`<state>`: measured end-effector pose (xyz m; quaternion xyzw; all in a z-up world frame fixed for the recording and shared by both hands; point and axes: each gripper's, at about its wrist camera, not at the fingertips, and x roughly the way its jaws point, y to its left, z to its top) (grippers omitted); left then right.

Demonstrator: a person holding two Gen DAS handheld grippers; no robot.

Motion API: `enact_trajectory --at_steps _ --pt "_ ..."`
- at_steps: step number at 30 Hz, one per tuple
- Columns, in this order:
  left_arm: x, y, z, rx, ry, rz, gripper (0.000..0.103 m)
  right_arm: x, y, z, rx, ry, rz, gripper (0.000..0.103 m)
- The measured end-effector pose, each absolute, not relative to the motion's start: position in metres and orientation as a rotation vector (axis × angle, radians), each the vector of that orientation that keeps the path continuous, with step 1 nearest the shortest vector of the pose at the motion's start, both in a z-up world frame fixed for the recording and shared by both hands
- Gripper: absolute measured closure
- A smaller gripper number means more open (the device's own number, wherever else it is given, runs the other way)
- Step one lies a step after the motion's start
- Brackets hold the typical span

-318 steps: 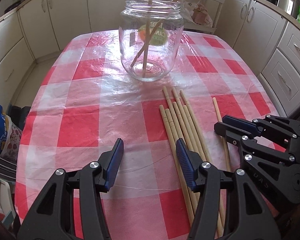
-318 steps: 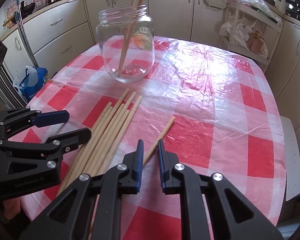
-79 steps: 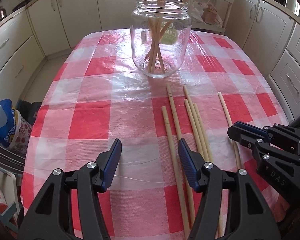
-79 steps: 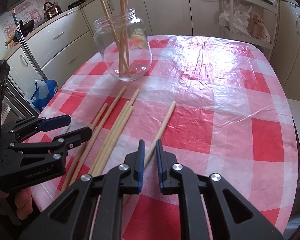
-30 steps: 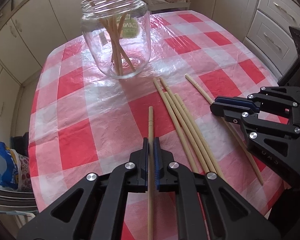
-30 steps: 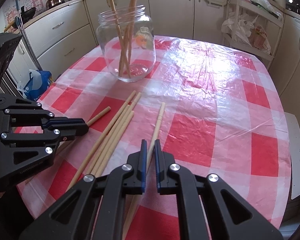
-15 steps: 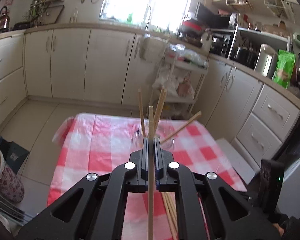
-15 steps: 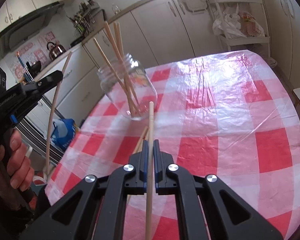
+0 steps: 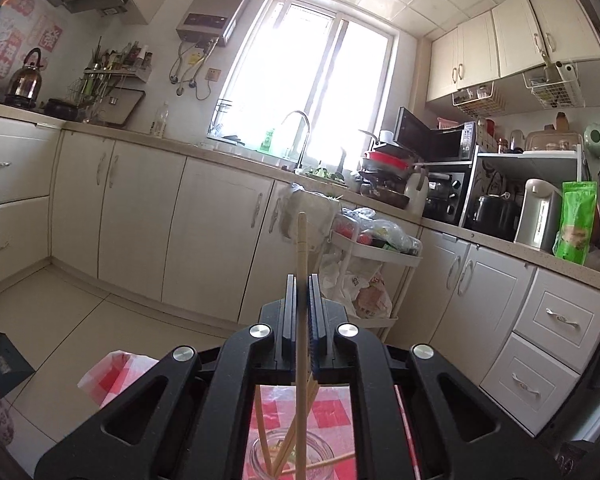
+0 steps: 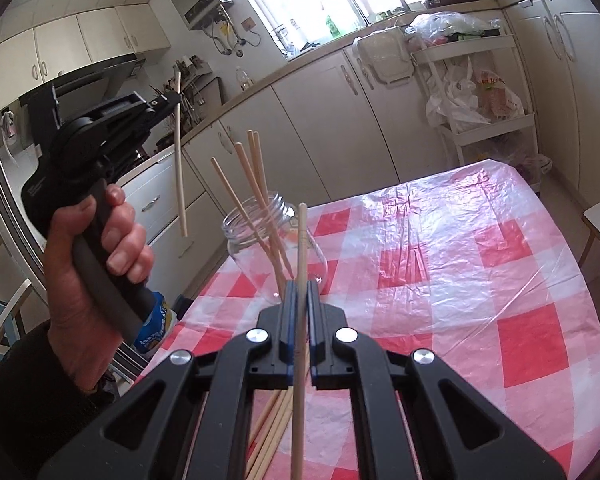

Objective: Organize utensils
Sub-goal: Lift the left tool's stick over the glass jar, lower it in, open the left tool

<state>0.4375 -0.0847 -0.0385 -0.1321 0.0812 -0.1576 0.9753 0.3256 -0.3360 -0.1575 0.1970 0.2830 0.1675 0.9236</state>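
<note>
We see the left gripper [image 10: 171, 101], clamped on one chopstick [image 10: 179, 152], raised left of the glass jar [image 10: 274, 254] on the checked tablecloth [image 10: 480, 280], while the right gripper [image 10: 300, 292] pinches another stick [image 10: 300, 320] nearer us, above loose chopsticks [image 10: 272, 428].

Red-and-white checked cloth [image 10: 480, 280] under clear film; pale wooden chopsticks [image 10: 256, 184] in a clear glass jar [image 10: 256, 248]; cream cabinets [image 9: 140, 220]; a green packet [image 9: 574, 220]
</note>
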Motion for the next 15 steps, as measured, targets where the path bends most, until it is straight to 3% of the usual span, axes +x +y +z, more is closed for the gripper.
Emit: enact_trajectory --at_steps 15 --pt "0.458 -0.102 -0.081 -0.204 0.122 -0.259 0.098 0.325 -0.34 -0.158 0.422 0.568 0.337 0.097"
